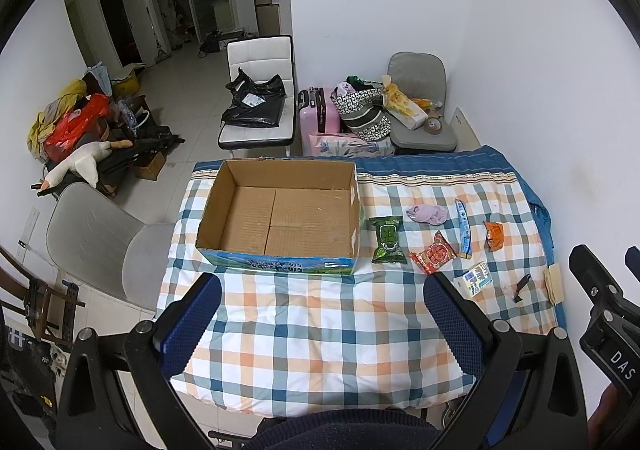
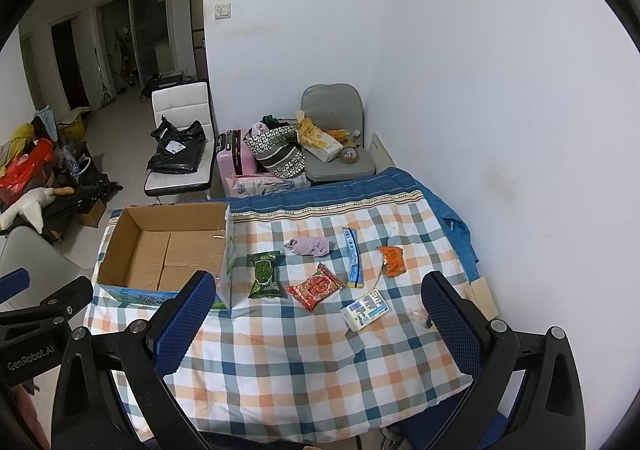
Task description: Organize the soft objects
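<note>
An open, empty cardboard box (image 1: 280, 216) (image 2: 168, 250) stands on the plaid-covered table (image 1: 312, 330) (image 2: 304, 354). To its right lie a green packet (image 1: 386, 240) (image 2: 264, 275), a lilac cloth (image 1: 427, 214) (image 2: 309, 245), a red packet (image 1: 434, 253) (image 2: 316, 287), a blue stick pack (image 1: 463, 228) (image 2: 353, 256), an orange packet (image 1: 494, 236) (image 2: 392, 260) and a white tissue pack (image 1: 474, 279) (image 2: 366, 309). My left gripper (image 1: 320, 326) is open and empty above the table's front. My right gripper (image 2: 320, 326) is open and empty too.
A small black clip (image 1: 522, 287) and a wooden block (image 1: 554, 282) (image 2: 482, 296) lie at the table's right edge. A grey chair (image 1: 100, 242) stands left of the table. Chairs, a pink suitcase (image 1: 316, 110) and bags crowd the floor behind. A wall is close on the right.
</note>
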Demonstrator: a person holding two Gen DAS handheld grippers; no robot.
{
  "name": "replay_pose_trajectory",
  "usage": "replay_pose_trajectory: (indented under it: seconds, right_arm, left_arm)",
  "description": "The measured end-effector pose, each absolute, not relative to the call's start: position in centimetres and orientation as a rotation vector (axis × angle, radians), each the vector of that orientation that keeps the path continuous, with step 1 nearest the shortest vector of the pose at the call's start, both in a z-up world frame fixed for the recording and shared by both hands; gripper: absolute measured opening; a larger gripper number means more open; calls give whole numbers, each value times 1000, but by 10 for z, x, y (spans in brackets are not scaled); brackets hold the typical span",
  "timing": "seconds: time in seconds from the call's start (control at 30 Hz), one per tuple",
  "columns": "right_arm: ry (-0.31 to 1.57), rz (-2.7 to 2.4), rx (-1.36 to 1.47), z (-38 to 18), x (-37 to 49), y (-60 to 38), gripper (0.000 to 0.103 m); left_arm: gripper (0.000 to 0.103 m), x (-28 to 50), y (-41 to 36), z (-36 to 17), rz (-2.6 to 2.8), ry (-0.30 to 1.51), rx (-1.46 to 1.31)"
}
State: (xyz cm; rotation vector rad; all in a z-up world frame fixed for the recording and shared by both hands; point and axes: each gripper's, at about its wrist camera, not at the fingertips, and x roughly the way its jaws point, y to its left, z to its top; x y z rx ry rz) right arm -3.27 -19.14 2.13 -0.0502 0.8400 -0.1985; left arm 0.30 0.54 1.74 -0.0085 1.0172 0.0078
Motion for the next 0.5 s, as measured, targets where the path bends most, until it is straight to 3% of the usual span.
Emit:
replay_pose_trajectory:
  seconds: [0.5]
  right_arm:
    - [840, -198, -49, 20, -35, -192, 103]
  left_arm:
    - [103, 1, 6, 17, 9, 1014, -9]
